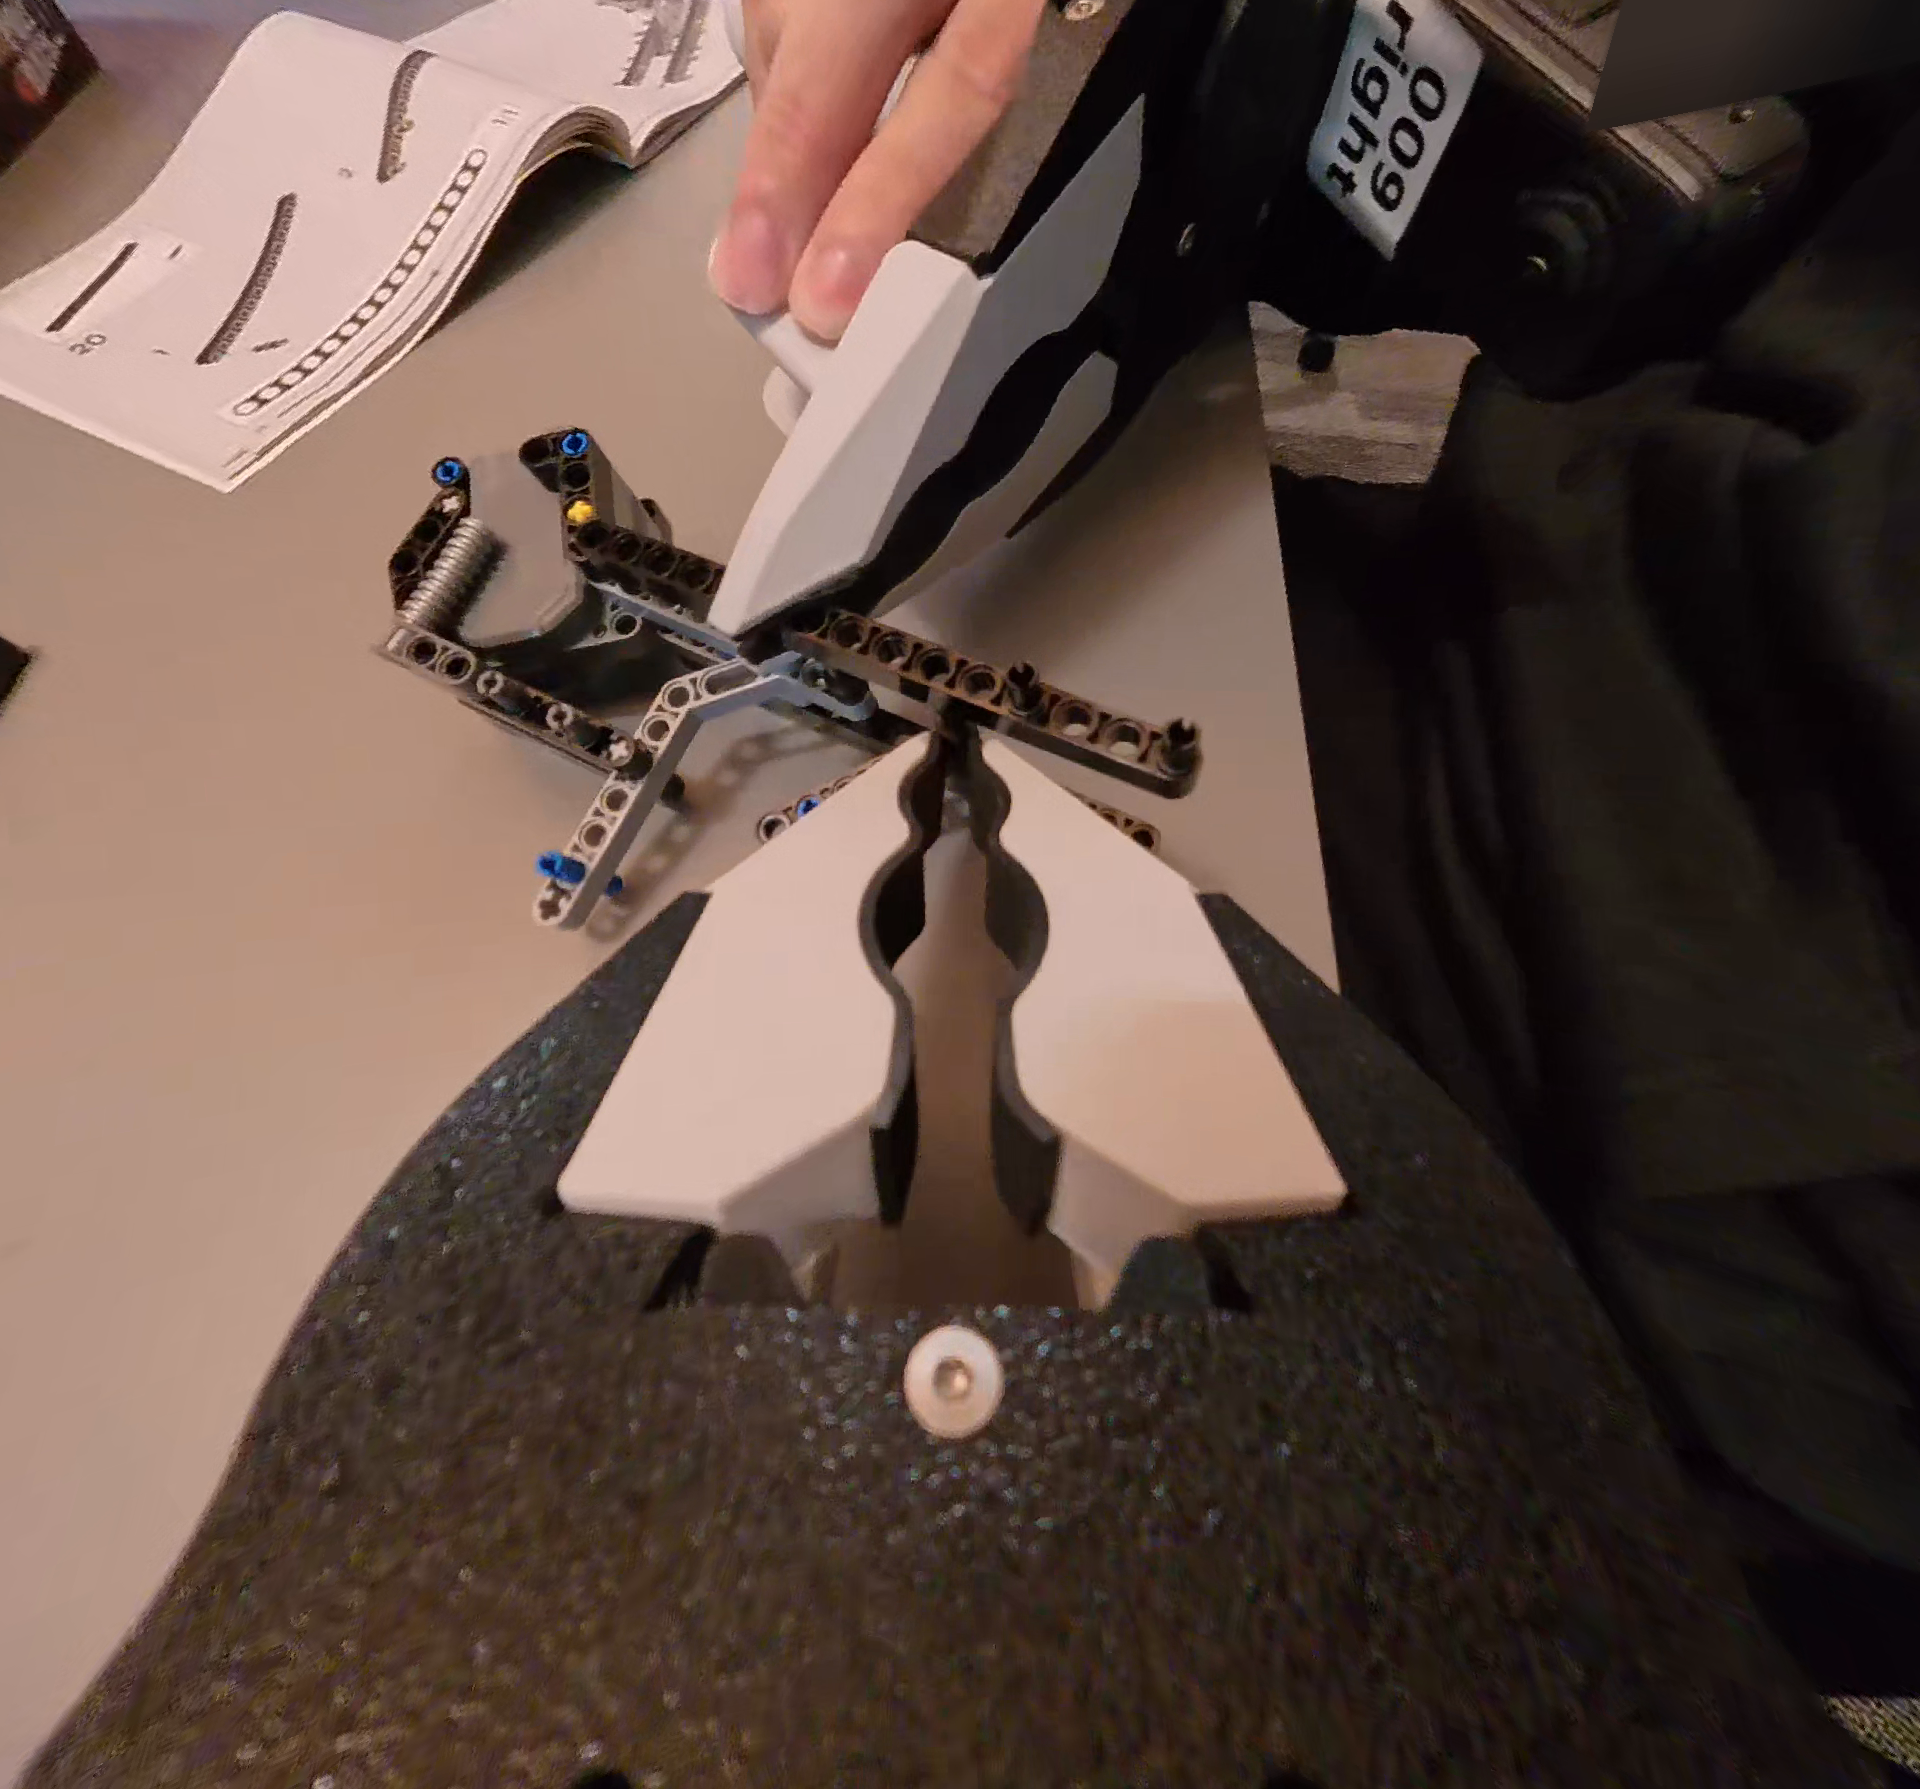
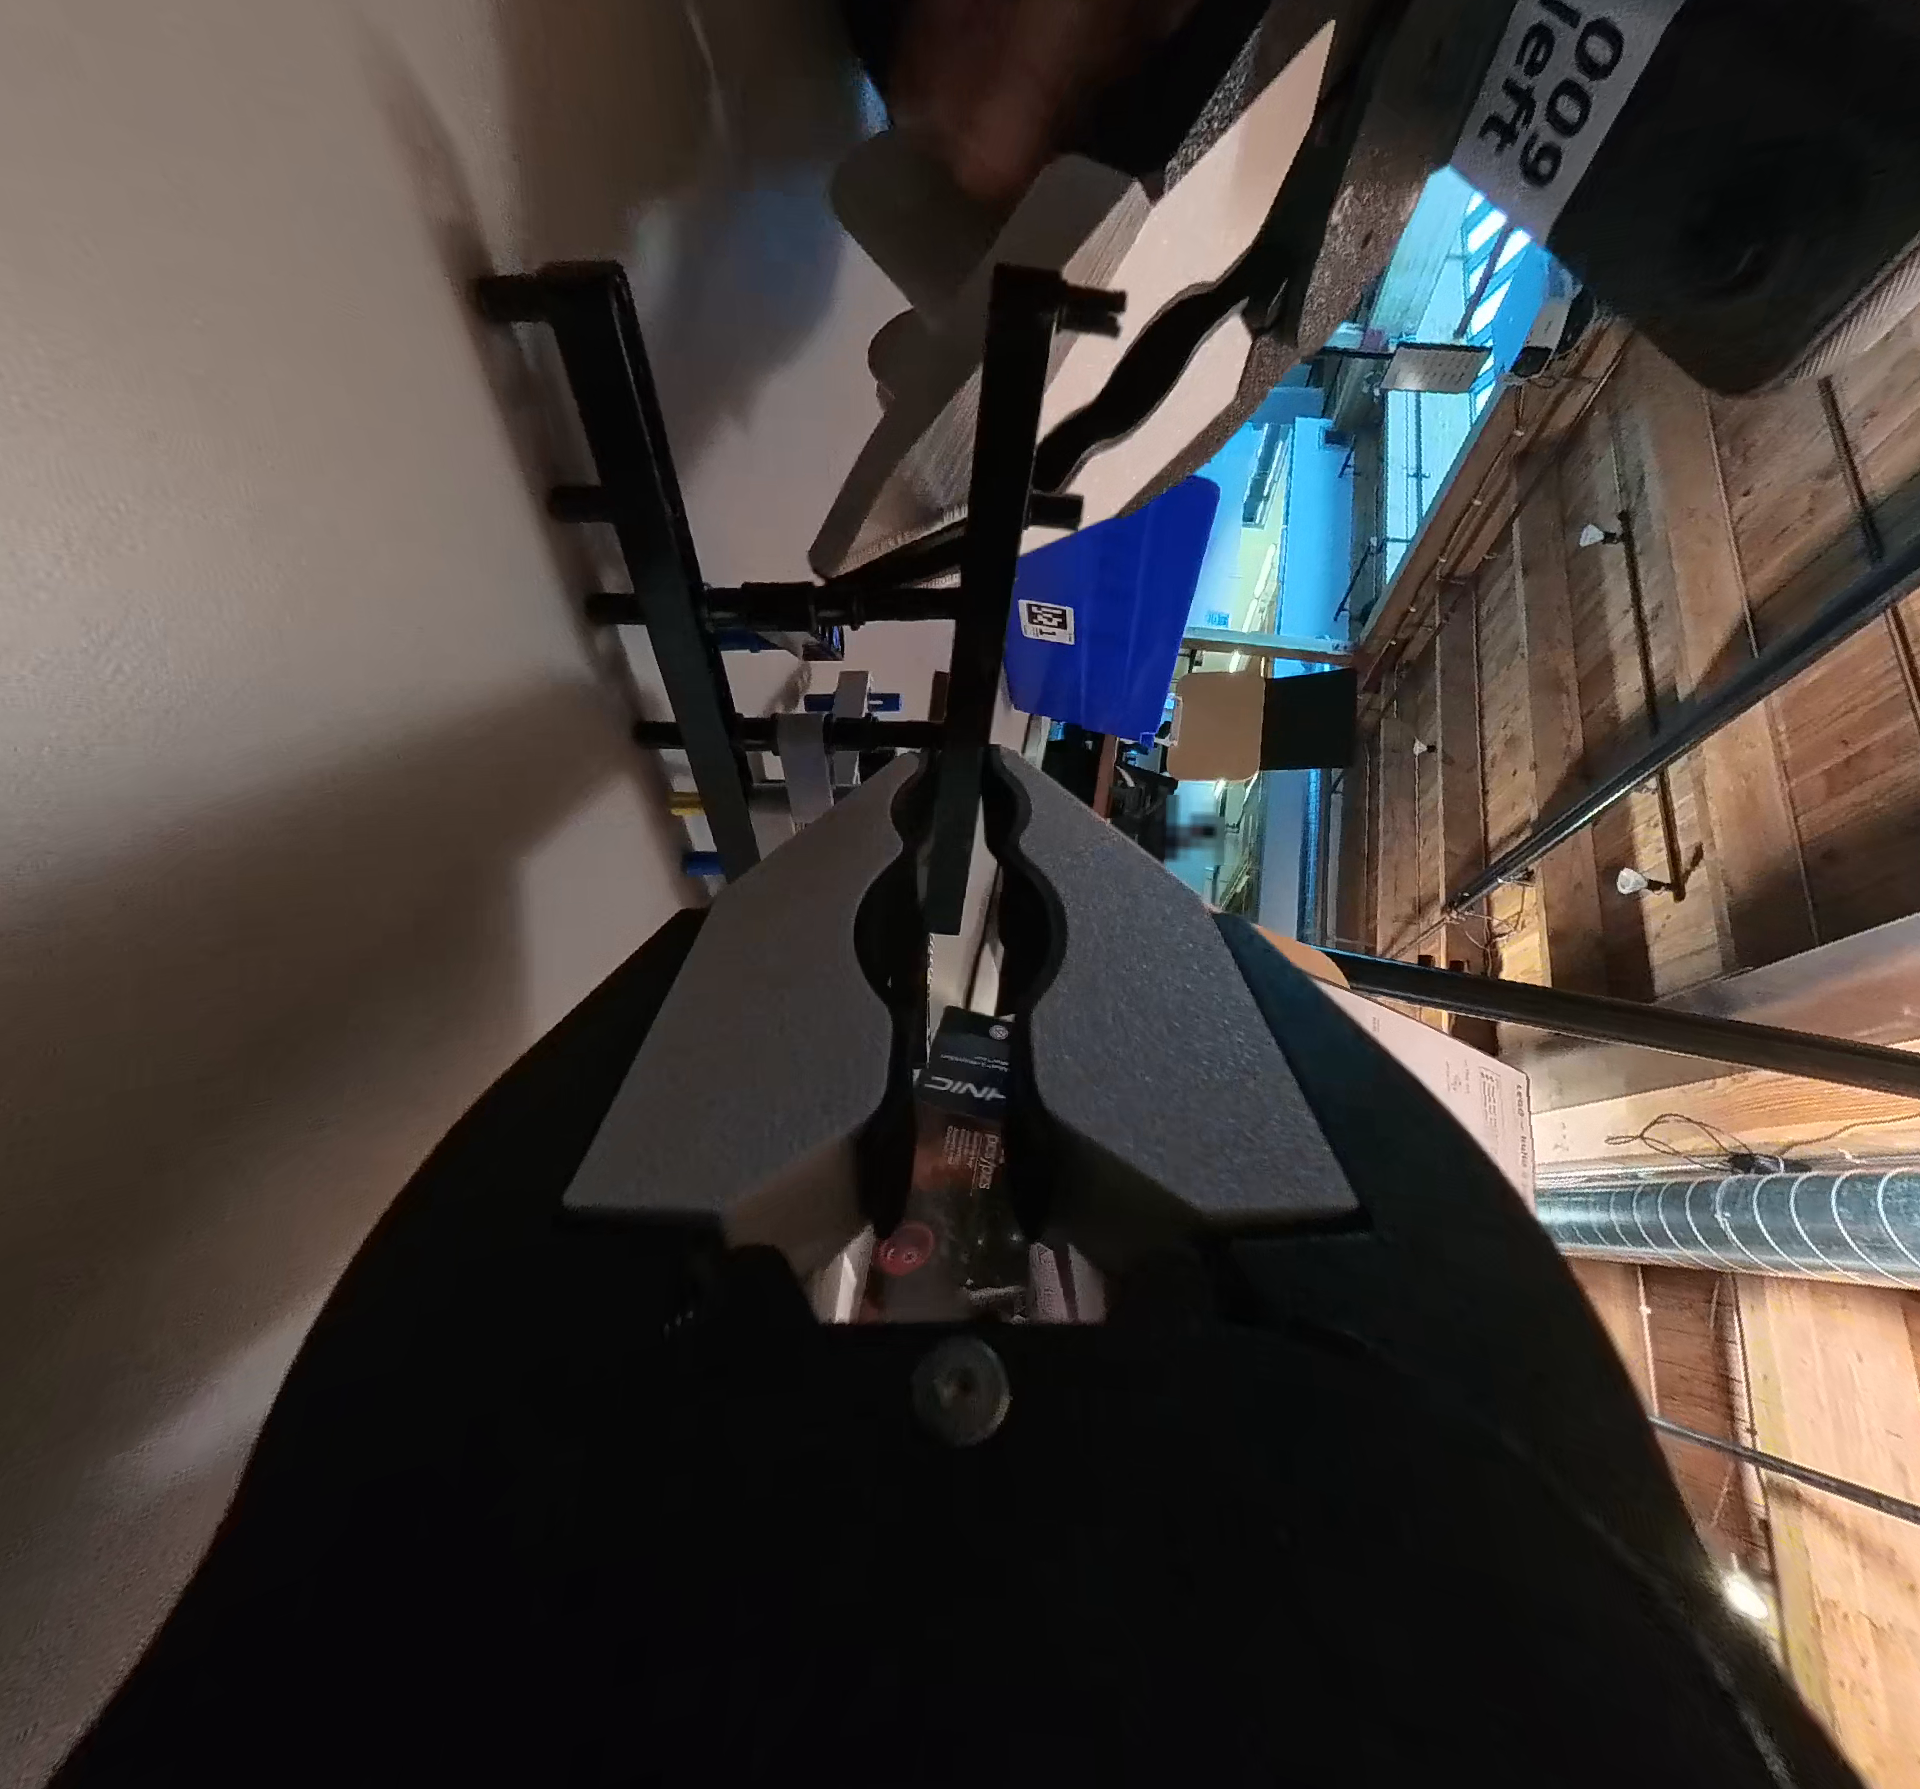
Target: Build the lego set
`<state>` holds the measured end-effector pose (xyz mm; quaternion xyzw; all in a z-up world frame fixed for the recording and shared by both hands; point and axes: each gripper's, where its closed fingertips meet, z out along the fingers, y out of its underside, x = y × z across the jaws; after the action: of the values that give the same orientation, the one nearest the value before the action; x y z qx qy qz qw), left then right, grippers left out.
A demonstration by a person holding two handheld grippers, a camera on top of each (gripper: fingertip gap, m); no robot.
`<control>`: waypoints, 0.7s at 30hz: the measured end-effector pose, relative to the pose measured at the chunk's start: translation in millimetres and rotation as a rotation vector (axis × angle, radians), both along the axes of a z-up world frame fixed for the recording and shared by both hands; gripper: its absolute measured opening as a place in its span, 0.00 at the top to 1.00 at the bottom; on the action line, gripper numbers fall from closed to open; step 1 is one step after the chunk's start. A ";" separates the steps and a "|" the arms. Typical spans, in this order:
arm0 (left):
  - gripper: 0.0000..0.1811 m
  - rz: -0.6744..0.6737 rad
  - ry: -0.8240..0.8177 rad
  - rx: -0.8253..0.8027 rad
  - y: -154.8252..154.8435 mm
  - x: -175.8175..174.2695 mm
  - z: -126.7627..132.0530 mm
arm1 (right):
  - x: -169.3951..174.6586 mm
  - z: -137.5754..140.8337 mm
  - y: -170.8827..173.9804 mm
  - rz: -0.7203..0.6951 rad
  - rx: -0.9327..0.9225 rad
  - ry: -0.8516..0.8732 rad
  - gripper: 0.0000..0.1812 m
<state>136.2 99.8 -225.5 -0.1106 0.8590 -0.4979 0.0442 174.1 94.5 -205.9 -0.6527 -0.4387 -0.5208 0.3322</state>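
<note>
**Lego assembly held by both grippers on bench**

Lego assembly (image 1: 727, 669) of black and grey beams rested on the bench (image 1: 208, 1012). Left gripper (image 1: 951, 752) fingers pinched its black beam (image 1: 997, 690). Right gripper (image 2: 951, 783) fingers pinched that beam's edge. Only the left view showed the open booklet (image 1: 343, 191).

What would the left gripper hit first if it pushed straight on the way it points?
Nothing new: the left gripper already sits closed on the long black beam of the lego build. Pushing on would press into that beam; beyond it lies bare table, though depth is unclear.
</note>
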 end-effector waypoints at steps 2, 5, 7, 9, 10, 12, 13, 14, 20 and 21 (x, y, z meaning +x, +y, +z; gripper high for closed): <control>0.98 -0.006 -0.001 0.001 -2.1 1.2 -0.2 | -1.4 -1.3 3.7 -0.004 -0.011 -0.024 0.97; 0.96 0.015 0.012 0.000 -8.2 3.5 -0.3 | -0.7 -1.3 1.9 -0.013 -0.015 -0.054 0.97; 0.95 0.044 0.023 -0.003 -13.8 6.2 -0.6 | 1.0 -1.1 -0.4 -0.020 -0.014 -0.067 0.97; 0.94 0.047 0.033 -0.009 -19.9 6.7 -0.1 | 1.1 -0.6 -1.9 -0.024 0.001 -0.046 0.97; 0.93 0.033 0.045 -0.012 -22.9 5.1 0.2 | 1.0 0.0 -2.7 -0.021 0.015 -0.026 0.97; 0.90 -0.007 0.073 -0.031 -30.5 0.2 1.8 | 2.4 0.2 -5.2 -0.014 0.044 0.013 0.97; 0.90 -0.001 0.067 -0.031 -33.5 2.3 2.0 | 2.5 0.8 -6.6 -0.016 0.055 0.027 0.97; 0.97 0.016 0.040 -0.024 -35.8 6.7 2.0 | 2.0 -0.2 -8.0 -0.013 0.057 0.036 0.96; 0.97 0.015 -0.039 0.004 -53.4 10.7 2.6 | 6.6 -0.9 -23.7 -0.018 0.082 0.102 0.94; 0.97 0.026 -0.024 0.000 -56.2 11.8 2.7 | 8.2 -1.1 -28.7 -0.025 0.079 0.105 0.93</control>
<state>147.9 43.6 -222.8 -0.1156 0.8570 -0.4985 0.0611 182.2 65.9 -207.0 -0.6709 -0.3914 -0.5069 0.3738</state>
